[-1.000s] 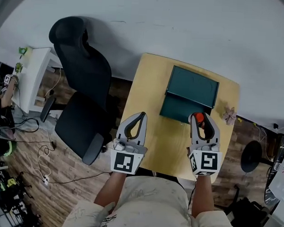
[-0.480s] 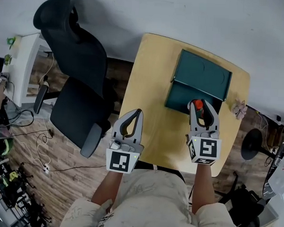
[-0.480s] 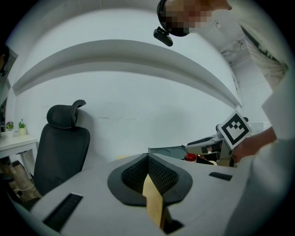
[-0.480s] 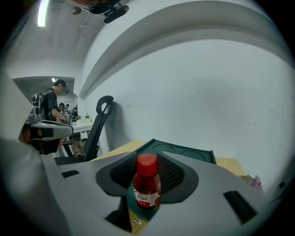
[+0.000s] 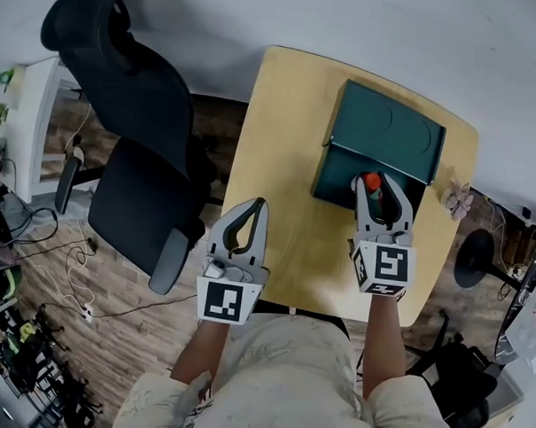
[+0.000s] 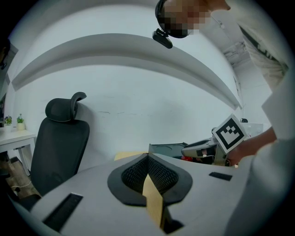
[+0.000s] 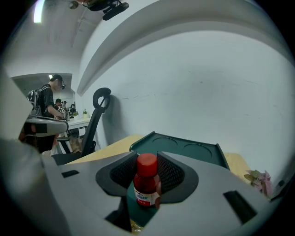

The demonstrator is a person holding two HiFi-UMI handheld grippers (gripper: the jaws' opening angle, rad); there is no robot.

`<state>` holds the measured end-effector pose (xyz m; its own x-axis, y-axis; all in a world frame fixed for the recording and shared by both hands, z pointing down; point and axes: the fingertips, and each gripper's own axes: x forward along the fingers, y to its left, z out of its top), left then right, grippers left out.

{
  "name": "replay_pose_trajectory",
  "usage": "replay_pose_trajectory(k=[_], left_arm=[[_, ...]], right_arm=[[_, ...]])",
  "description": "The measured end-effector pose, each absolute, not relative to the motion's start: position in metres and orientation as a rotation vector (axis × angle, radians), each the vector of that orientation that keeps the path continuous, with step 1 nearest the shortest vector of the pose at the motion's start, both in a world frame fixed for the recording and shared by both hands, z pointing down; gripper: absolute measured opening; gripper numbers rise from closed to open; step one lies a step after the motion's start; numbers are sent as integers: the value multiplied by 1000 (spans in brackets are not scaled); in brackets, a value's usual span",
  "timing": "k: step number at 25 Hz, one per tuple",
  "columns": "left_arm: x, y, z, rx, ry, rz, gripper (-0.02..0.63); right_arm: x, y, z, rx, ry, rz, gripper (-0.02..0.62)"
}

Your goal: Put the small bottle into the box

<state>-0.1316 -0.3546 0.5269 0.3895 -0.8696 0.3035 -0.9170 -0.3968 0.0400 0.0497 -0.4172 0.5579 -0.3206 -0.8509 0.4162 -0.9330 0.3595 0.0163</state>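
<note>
1. While the right gripper (image 5: pixel 373 185) pinches the small bottle (image 7: pixel 146 180) by its body, red cap upward, the bottle hangs upright over the open box (image 5: pixel 339 178). The box sits toward the far right corner of the table (image 5: pixel 285 138). As far as the views show, the bottle is not yet resting inside.
2. The step in hand looks like the descent into the box. It should go straight down with the bottle held vertical, clear of the box's near wall and of the raised lid (image 5: pixel 391 134) standing behind it.
3. The grip is best held until the bottle's base bears on the box floor. The bottle is tall for its footing and would probably topple if let go from above.
4. To release, the jaws need part only enough to free the label. The gripper should then lift straight out, so that neither pad drags the cap sideways.
5. The left gripper (image 5: pixel 258 205) has its jaws pressed together with nothing between them. It hovers over the near left edge of the table, well apart from the box. It is best kept there, or used to steady the box should it slide.
6. The dried sprig (image 5: pixel 456 199) at the right edge and the office chair (image 5: pixel 138 150) off the left edge look clear of the path.
</note>
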Motion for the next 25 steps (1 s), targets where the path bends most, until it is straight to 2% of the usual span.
replay_pose_trajectory(k=[25], left_arm=[[-109, -350, 525, 2483, -1552, 345, 6]], right_arm=[[59, -396, 573, 1547, -2232, 298, 147]])
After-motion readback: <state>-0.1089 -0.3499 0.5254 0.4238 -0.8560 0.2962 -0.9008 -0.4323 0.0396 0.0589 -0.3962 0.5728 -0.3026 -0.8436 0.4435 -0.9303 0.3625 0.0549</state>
